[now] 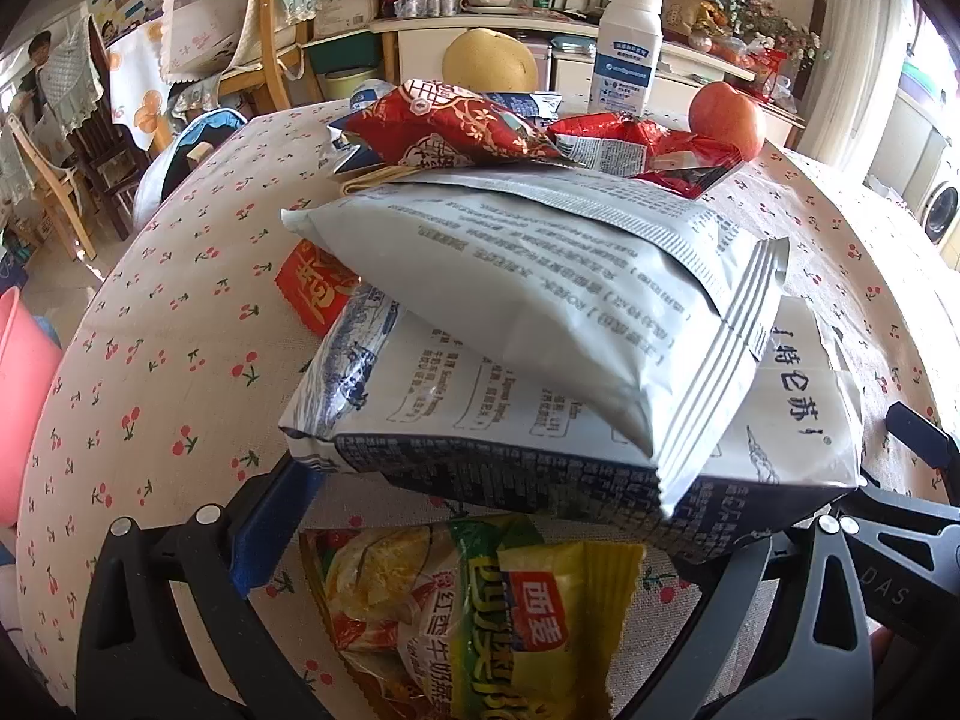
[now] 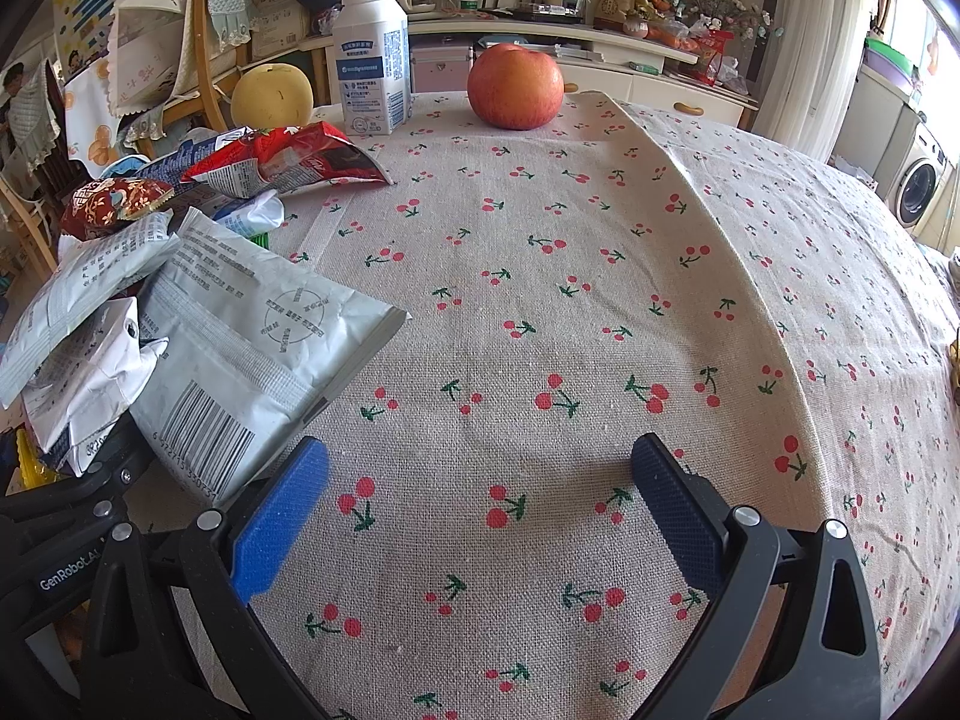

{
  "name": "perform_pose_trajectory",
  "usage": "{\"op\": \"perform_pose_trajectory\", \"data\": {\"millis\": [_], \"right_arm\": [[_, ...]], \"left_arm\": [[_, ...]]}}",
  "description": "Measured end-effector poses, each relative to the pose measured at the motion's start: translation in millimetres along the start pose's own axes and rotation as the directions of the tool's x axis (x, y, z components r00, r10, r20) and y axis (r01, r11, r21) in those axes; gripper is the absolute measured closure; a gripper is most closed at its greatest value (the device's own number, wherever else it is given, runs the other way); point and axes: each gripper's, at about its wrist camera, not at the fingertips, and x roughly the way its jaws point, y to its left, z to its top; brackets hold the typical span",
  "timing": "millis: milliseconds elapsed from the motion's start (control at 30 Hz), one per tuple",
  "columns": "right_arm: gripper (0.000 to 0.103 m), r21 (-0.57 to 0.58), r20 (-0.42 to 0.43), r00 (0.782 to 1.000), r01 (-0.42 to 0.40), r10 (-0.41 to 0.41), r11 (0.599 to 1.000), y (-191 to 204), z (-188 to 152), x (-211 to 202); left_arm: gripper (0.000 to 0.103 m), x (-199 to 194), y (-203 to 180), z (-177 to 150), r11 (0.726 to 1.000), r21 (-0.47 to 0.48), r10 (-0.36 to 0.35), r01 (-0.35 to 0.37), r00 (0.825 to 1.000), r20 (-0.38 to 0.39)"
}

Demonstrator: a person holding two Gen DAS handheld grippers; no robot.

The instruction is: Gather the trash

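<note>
Two grippers over a table point(image 2: 600, 312) covered in a cherry-print cloth. Trash sits heaped toward the table's left edge as the right wrist view shows it.

Left gripper point(image 1: 540, 516): jaws spread wide around a crushed blue-and-white carton point(image 1: 456, 414). The left blue pad lies at the carton's near left corner; the right finger is hidden behind the carton. Whether the pads press the carton cannot be told. A grey foil pouch point(image 1: 540, 312) lies on top of the carton, printed side up. Under the carton's near edge, a yellow-green snack packet point(image 1: 480, 618) lies flat on the cloth between the jaws. A small red wrapper point(image 1: 315, 291) pokes out at the carton's far left.

Beyond the pouch: a red patterned wrapper point(image 1: 456, 132) and a second red wrapper point(image 1: 654, 153), both crumpled, on the heap's far side.

Near the far edge of the table: a white bottle point(image 2: 372, 60) standing upright, a red apple point(image 2: 516, 87) to its right, a yellow pear point(image 2: 273, 96) to its left. All three well apart from the grippers.

Right gripper point(image 2: 480, 504): jaws wide, nothing between them, low over bare cloth. A grey barcode pouch point(image 2: 252, 348) lies just beside its left blue pad; contact unclear.

A pink bin point(image 1: 24, 396) shows past the table's left edge in the left wrist view.
</note>
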Motion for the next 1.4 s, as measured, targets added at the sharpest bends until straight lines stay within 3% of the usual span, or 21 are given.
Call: {"op": "perform_pose_trajectory", "data": {"millis": [967, 1200, 1400], "right_arm": [[0.004, -0.007, -0.005, 1.0, -0.008, 0.008, 1.0, -0.6, -4.4, -3.2], [0.004, 0.002, -0.042, 0.999, 0.008, -0.007, 1.0, -1.5, -16.6, -15.1], [0.004, 0.027, 0.012, 1.0, 0.007, -0.008, 1.0, -9.4, -28.6, -46.6]], "left_arm": [[0.004, -4.5, -2.1, 1.5, 0.999, 0.036, -0.024, 0.024, 1.0, 0.005], [0.004, -22.5, 1.1, -13.8, 0.998, 0.046, -0.052, 0.05, 0.998, 0.035], [0.004, -54.4, 6.3, -22.1, 0.998, 0.061, -0.035, 0.03, 0.995, 0.093]]}}
